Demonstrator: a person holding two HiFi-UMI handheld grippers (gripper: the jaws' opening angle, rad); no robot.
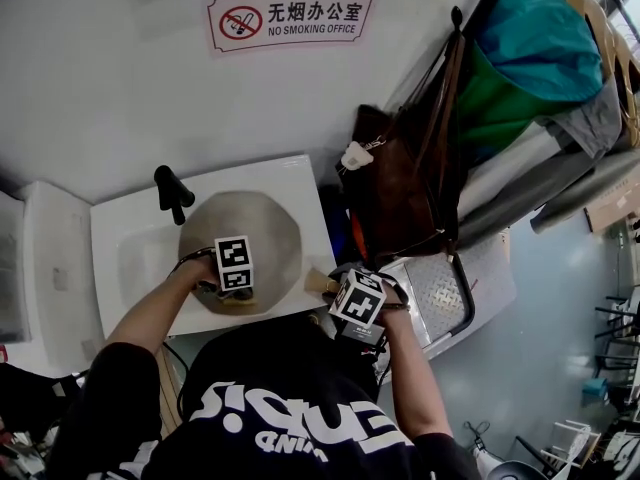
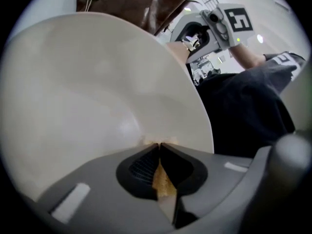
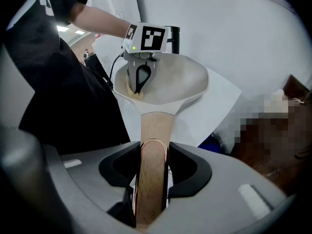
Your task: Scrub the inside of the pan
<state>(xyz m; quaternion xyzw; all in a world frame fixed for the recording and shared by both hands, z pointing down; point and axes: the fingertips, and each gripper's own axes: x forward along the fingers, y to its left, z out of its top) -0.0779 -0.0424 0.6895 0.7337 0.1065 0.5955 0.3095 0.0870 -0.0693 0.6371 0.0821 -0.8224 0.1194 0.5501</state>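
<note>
Two grippers engage the pan (image 1: 258,218) on the white surface (image 1: 112,230). Right gripper (image 3: 154,152) clamps its stiff wooden handle (image 3: 156,126) at 4 o'clock; left gripper (image 2: 159,152) pinches a soft sponge (image 2: 163,182) on the likely slick wall at 6 o'clock.

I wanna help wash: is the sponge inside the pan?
Inside. The left tool holds the yellow sponge against the pan's inner wall.
</note>
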